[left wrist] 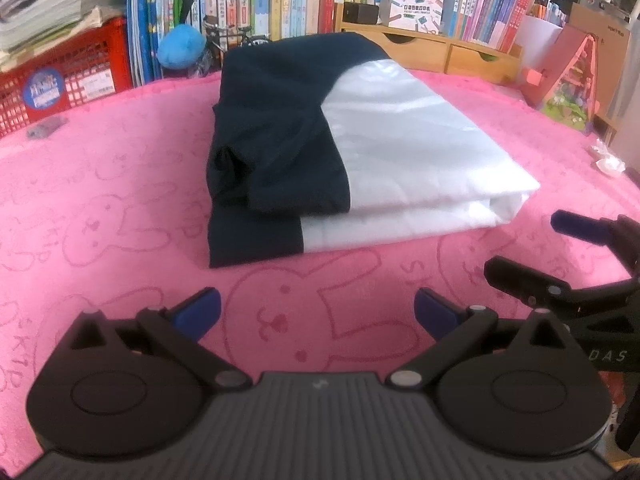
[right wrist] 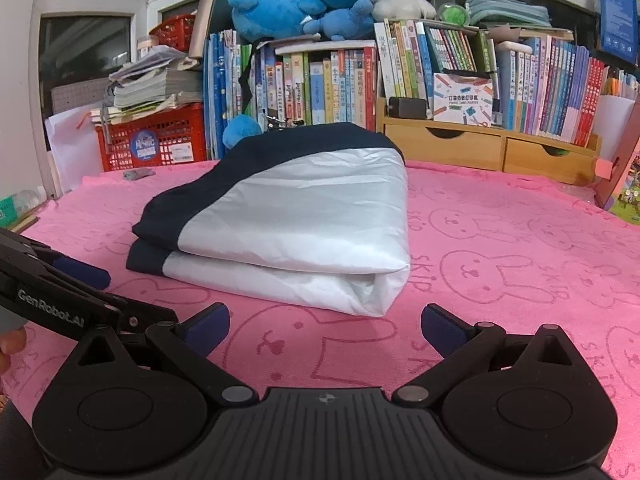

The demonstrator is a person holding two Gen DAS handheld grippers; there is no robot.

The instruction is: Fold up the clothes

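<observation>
- The folded garment (left wrist: 360, 152), navy blue and white, lies in a neat rectangular bundle on the pink bunny-print towel (left wrist: 120, 216) that covers the table; in the right wrist view the garment (right wrist: 288, 220) shows its doubled white fold edge facing the camera.
- The left gripper (left wrist: 318, 312) sits low over the towel, just short of the garment's near edge, its blue-padded fingers spread wide and holding nothing.
- The right gripper (right wrist: 325, 326) is likewise spread wide and empty, near the garment's white folded corner but not touching it.
- Each gripper shows at the edge of the other's view: the right gripper (left wrist: 576, 272) to the right of the garment, the left gripper (right wrist: 68, 284) to the garment's left, with a fingertip of the person's hand (right wrist: 10, 346) beside it.
- Nothing lies on the towel between the grippers and the garment.
- Behind the garment stands a row of upright books (right wrist: 320, 88), with blue plush toys (right wrist: 304, 4) piled on top.
- Left of the garment, at the back, a red plastic crate (right wrist: 156, 140) carries a stack of papers (right wrist: 156, 80).
- Right of the garment, at the back, stands a wooden drawer organiser (right wrist: 480, 146) holding a small printed box (right wrist: 462, 98).
- A crumpled white tissue (left wrist: 608, 160) lies at the towel's right edge, well apart from the garment.
</observation>
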